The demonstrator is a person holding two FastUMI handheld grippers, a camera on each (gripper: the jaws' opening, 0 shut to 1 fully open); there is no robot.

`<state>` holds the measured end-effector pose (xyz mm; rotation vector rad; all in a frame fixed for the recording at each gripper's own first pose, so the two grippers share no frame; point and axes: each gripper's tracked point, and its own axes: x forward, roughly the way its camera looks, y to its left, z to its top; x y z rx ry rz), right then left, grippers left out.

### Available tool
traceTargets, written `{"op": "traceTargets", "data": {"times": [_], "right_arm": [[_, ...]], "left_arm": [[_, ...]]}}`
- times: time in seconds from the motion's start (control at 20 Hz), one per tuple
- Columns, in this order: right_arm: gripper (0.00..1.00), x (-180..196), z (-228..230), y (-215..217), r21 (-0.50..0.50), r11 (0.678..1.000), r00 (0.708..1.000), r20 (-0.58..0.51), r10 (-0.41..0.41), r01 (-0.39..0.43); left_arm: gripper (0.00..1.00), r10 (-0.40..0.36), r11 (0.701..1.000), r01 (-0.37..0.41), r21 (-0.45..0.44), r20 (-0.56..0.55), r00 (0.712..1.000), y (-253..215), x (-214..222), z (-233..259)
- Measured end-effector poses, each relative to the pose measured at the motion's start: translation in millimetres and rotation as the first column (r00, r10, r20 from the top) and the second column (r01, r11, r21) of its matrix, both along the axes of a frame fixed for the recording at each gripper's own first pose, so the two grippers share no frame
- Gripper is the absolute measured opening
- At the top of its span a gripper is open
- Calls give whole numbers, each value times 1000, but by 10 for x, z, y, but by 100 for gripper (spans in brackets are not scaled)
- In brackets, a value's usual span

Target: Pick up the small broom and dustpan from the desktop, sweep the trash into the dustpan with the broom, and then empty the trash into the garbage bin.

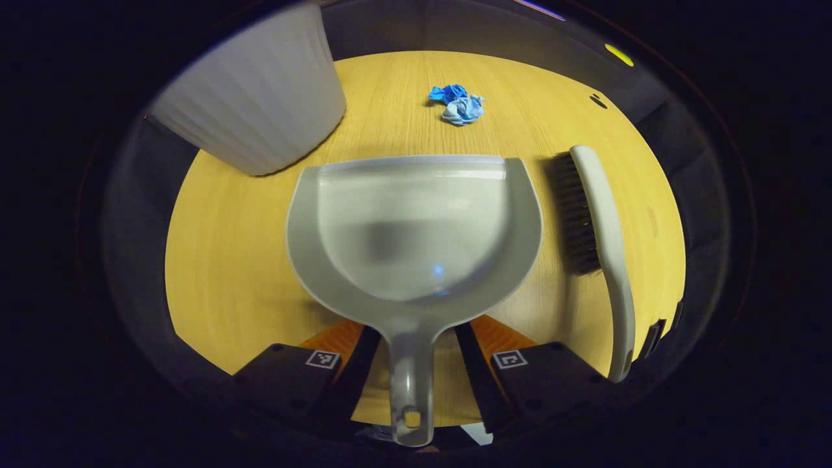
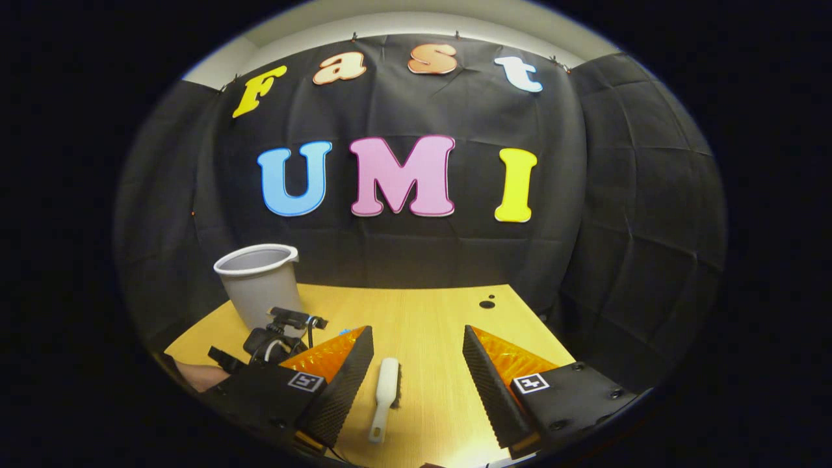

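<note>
On the tabletop (image 1: 247, 273), the dustpan (image 1: 416, 227) lies flat with its mouth facing the far side and its handle pointing near. The left claw (image 1: 416, 364) is lowered over that handle, fingers apart, one on each side of it; contact with the handle cannot be confirmed, so no grip is recorded. Just right of the dustpan lies the broom (image 1: 601, 240), bristles turned toward the pan, handle pointing near. The trash (image 1: 458, 104), a crumpled blue wad, sits beyond the pan's mouth on the far side. The bin (image 1: 260, 97), a pale ribbed tub, stands at the far left, close to the pan's far left corner.

From the right gripper view, the right claw (image 2: 419, 377) hangs above the tabletop with its fingers wide apart and nothing between them. The broom (image 2: 385, 396) lies below and between them, slightly left of centre. The bin (image 2: 260, 286) shows at far left, with the other gripper and a hand just in front of it.

Assessment: the step in hand appears to be pick-up of both tools. To do it well, the left claw should close squarely on the handle's straight section, not its end loop, so the pan does not swing. The right claw should shift slightly left, descend and take the broom at its handle, clear of the bristles.
</note>
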<state>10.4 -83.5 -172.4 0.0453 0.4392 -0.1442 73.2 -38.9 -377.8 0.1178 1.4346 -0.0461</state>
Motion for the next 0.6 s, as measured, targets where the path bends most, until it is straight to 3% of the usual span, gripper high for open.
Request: {"op": "traceTargets", "data": {"times": [0.05, 0.15, 0.2, 0.3, 0.45, 0.6], "right_arm": [[89, -33, -117, 36, -6, 1000, 999, -43, 13, -13], [90, -79, -252, 74, -21, 999, 994, -100, 33, -35], [90, -91, -307, 89, -19, 999, 992, -121, 39, -42], [88, -77, -383, 140, 18, 999, 987, -155, 42, -40], [90, -92, -690, 230, 73, 997, 957, -286, 37, -17], [90, -122, -1020, 239, 62, 998, 894, -446, 44, -19]], "left_arm": [[60, 1, 1000, -1, 3, -10, 1000, 3, 13, -33], [57, 15, 999, -15, 29, -7, 1000, 70, 39, -77], [41, 25, 1000, -25, 15, -8, 1000, 59, 47, -60], [34, 33, 999, -34, -9, -17, 999, 57, 54, -81], [30, 10, 999, -10, -33, -3, 1000, 69, 62, -53], [30, 25, 998, -24, -60, 24, 999, 84, 21, -59]]}}
